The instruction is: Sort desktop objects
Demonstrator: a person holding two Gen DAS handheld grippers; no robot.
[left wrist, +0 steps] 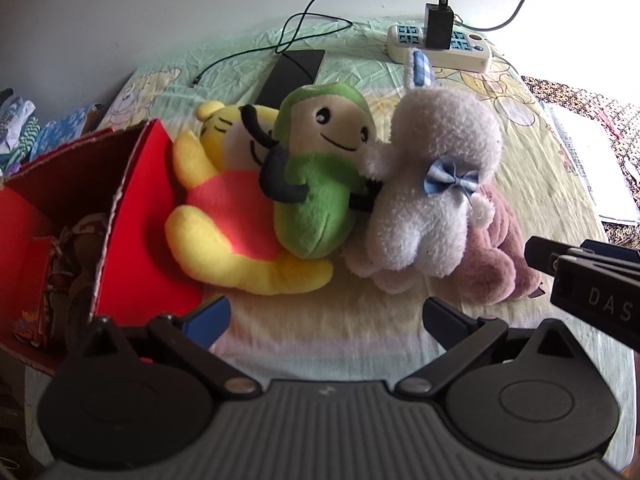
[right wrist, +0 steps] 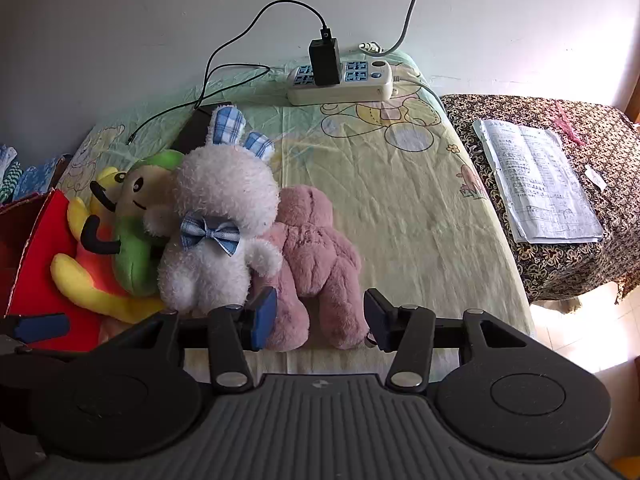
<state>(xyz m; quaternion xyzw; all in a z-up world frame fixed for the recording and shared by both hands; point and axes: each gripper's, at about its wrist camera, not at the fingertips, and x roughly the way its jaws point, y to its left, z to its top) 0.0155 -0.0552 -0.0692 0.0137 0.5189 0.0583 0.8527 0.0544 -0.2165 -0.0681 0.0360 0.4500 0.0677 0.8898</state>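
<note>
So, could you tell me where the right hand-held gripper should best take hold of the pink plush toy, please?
Probably by the near leg of the pink plush toy. It lies flat with both legs pointing at the right hand-held gripper, whose open jaws already flank them. Coming straight in from the front looks best, since the white rabbit leans over its left side.

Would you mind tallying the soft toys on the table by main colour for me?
Yellow: 1, the bear
Green: 1, the bean plush
White: 1, the rabbit
Pink: 1, the plush lying behind the rabbit
Total: 4 soft toys, all beside the red box.
</note>
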